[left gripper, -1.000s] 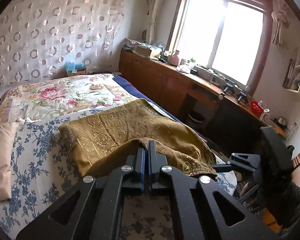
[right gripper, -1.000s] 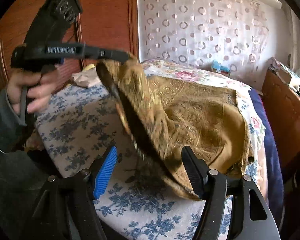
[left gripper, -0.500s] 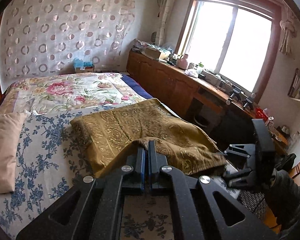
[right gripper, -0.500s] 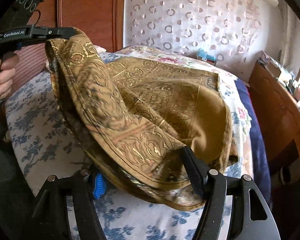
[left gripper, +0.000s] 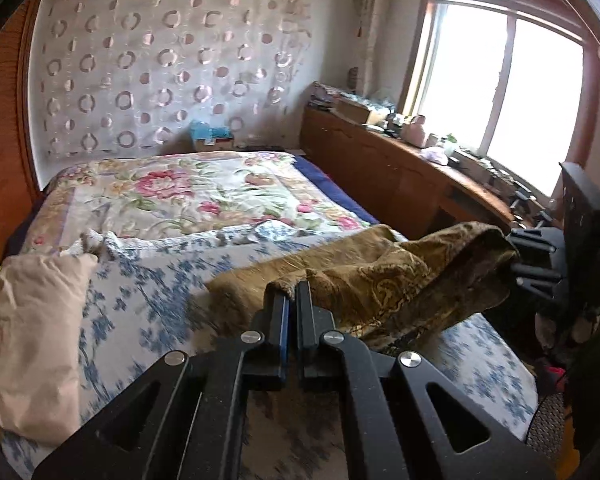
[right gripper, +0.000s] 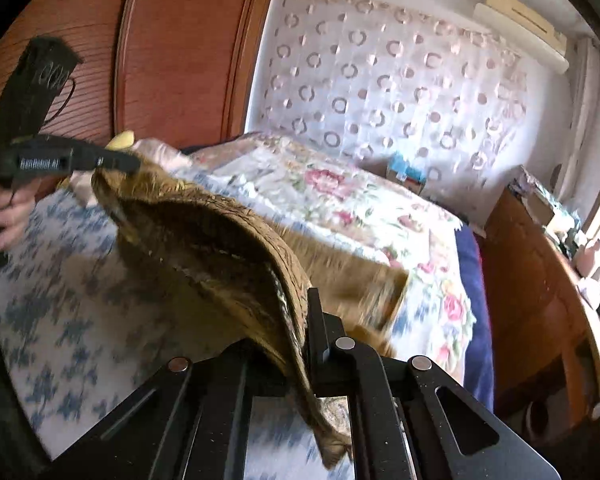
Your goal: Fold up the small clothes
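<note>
The jaws of the left gripper (left gripper: 293,294) are pressed together on a bunched corner of the mustard-brown, gold-patterned woven cloth (left gripper: 364,280), with no gap showing between the black fingers. The jaws of the right gripper (right gripper: 300,320) are likewise clamped, the same cloth's edge pinched between them and a frayed tail of it hanging down in front of the camera. Between the two grips the cloth (right gripper: 204,232) is lifted off the bed and sags in a dark hollow fold; its far portion lies on the blue-and-white floral bedsheet (left gripper: 148,304), blurred. In the right wrist view a person's hand (right gripper: 8,216) grips the left tool's handle at the left edge. A pale beige pillow (left gripper: 28,344) lies on the sheet to the left of the cloth, apart from it. Beyond the sheet a pink-rose quilted bedspread (left gripper: 188,196) covers the rest of the bed and is bare of other things. A long brown wooden cabinet (left gripper: 384,176) runs beside the bed's right edge beneath a bright window (left gripper: 504,92), leaving only a narrow aisle.
</note>
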The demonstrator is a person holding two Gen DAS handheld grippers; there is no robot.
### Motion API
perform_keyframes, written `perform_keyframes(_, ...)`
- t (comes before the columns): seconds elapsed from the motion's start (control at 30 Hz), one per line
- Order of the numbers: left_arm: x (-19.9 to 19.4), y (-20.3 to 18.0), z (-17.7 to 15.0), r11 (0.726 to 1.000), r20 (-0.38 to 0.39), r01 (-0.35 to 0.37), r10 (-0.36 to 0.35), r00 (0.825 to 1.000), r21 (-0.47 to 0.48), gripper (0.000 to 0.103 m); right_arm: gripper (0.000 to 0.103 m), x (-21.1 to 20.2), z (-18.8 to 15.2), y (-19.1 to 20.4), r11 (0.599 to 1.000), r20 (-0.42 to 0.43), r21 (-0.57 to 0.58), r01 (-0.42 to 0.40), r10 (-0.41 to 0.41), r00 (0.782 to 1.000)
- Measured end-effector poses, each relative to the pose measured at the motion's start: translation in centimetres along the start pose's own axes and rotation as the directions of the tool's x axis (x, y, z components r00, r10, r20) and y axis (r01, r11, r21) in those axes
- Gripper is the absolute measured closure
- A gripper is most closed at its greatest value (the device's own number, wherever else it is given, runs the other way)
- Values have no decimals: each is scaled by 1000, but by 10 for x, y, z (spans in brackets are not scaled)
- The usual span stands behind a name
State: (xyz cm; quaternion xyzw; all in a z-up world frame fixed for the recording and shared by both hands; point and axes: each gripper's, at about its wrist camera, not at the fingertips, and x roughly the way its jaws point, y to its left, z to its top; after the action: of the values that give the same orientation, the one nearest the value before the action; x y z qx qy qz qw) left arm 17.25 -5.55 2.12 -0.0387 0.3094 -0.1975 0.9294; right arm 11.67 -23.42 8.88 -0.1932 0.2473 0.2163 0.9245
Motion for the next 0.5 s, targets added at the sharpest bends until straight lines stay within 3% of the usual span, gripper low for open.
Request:
perform_keyframes(0.13,23,16,8,1000,-32,-11,11,999,-17,100,97,41,24,-7,1000,-24,19,-15,15,1000)
perform_keyframes(0.23,38,27,11,1000,-66,-9,7,998,-28,97,97,71,24,-23,998,-61,48,-46,49,997)
perform_keyframes(0.33,50,34,13,1000,-95,8,-10,995,-23,76,97,101,24,-37,993,-100,82,-87,95,990)
perform_keyframes(0.37,52,36,13,1000,-103,11,-13,995,-18,62,97,110,25,-39,991,-114,89,-97,107,988)
perform_keyframes(0.4,54,37,13,1000,-103,3,-4,995,-10,54,97,122,27,-43,989,-130,96,-108,120,984)
perform_keyframes(0.5,58,43,13,1000,-108,-7,7,994,-4,47,97,144,30,-48,988,-168,90,-122,136,976)
